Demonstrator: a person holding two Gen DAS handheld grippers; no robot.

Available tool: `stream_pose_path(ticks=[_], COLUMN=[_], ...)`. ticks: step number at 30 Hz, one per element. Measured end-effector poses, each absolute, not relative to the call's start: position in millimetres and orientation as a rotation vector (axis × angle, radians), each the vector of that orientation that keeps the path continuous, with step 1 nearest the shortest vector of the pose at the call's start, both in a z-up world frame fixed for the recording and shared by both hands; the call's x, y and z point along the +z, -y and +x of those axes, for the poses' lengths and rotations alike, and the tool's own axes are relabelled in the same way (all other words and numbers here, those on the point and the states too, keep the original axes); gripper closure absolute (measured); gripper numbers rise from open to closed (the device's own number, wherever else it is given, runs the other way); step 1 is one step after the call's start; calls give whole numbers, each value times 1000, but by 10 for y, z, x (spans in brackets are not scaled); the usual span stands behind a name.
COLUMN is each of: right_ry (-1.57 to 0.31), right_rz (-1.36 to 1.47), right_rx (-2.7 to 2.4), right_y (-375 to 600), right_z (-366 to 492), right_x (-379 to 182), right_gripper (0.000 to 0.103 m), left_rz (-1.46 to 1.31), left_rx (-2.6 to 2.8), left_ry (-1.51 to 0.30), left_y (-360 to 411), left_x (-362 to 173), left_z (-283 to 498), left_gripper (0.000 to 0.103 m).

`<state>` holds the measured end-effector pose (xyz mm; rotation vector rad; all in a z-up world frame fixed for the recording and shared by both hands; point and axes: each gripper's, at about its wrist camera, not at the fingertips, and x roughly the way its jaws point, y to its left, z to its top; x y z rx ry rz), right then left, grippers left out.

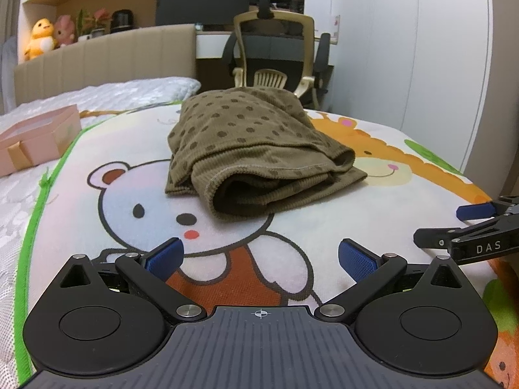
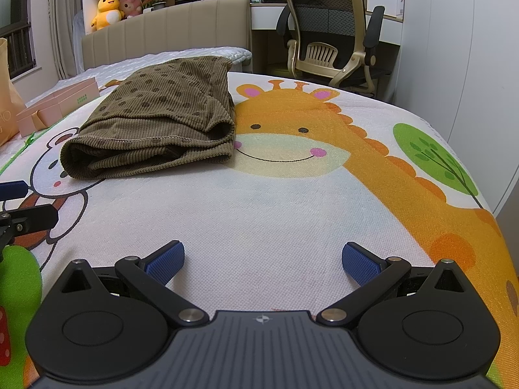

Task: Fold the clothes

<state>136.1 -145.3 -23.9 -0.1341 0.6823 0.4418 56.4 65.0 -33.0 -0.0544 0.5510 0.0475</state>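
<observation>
Starting at the left edge, there's a pink gift box (image 1: 39,136) sitting on the bed, well apart from everything that matters. Next over, the left tongs (image 1: 261,256) hang low over the cartoon play mat (image 1: 227,243) with the blue pads spread wide and nothing between them, right above the bear print. Straight ahead of them is the brown polka-dot garment (image 1: 253,152), lying on the mat already doubled over into a thick bundle, with a rolled hem facing the camera and the near left corner looking a bit loose and puffy. Moving right, the right tongs (image 2: 262,259) are also wide and empty, parked over the blank stretch of mat beside the giraffe print, with the garment off to their upper left, near but not touching. Behind it all there's an office chair (image 2: 327,32) and the headboard. My read: this looks like the gap between folds, or maybe the fold is basically done, honestly hard to say which. If another fold is coming, I'd guess both tongs need to reach forward, pinch the near hem at its two corners through all layers, and carry it over evenly so the stack doesn't slump.
</observation>
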Motion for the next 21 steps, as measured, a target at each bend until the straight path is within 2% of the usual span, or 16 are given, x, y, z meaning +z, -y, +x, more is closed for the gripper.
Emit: stream_pose_path(ticks=[21], right_ry=[-682], right_rz=[-134], right_rx=[442], right_y=[1465], right_z=[1368], right_x=[-240], right_gripper=[0], left_rz=[-56], left_rx=[51], left_ry=[-553], left_y=[-655], left_x=[-334], left_z=[580], left_gripper=[0])
